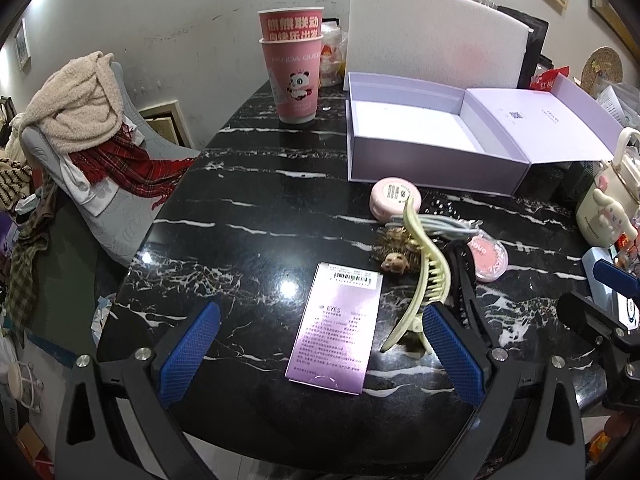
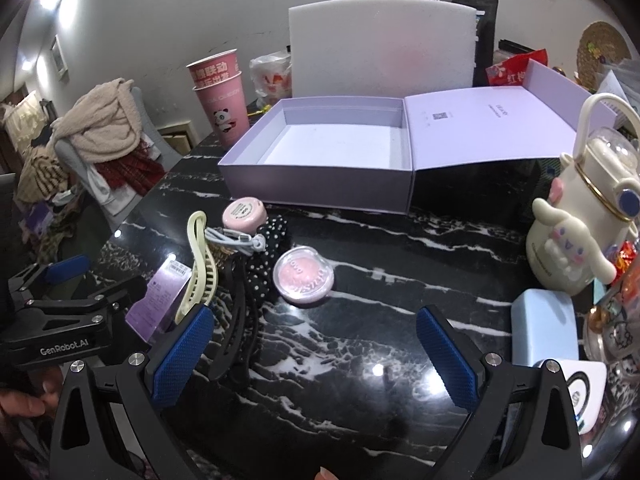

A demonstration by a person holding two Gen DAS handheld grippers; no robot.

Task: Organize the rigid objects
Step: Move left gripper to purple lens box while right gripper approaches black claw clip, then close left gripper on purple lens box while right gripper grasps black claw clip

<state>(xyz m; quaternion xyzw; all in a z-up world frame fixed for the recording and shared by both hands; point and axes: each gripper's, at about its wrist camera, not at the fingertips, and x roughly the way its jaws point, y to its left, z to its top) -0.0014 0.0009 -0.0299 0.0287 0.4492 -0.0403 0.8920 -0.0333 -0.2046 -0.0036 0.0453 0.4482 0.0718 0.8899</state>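
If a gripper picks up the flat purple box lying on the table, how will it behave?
The purple box looks like thin printed carton, so probably light and crushable under a hard squeeze. It lies flat on the glossy marble table, so it may slide when pushed. Its flat faces should not roll.

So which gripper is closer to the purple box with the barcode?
Left. The left gripper has its open fingers either side of the purple box; the right gripper sits off to the box's right.

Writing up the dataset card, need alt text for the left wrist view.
Open left gripper hovers over a purple carton lying flat on a black marble table, holding nothing. Right of the carton lie a pale green hair clip, a black hair clip and two round pink compacts; behind them, an empty lavender box sits open.
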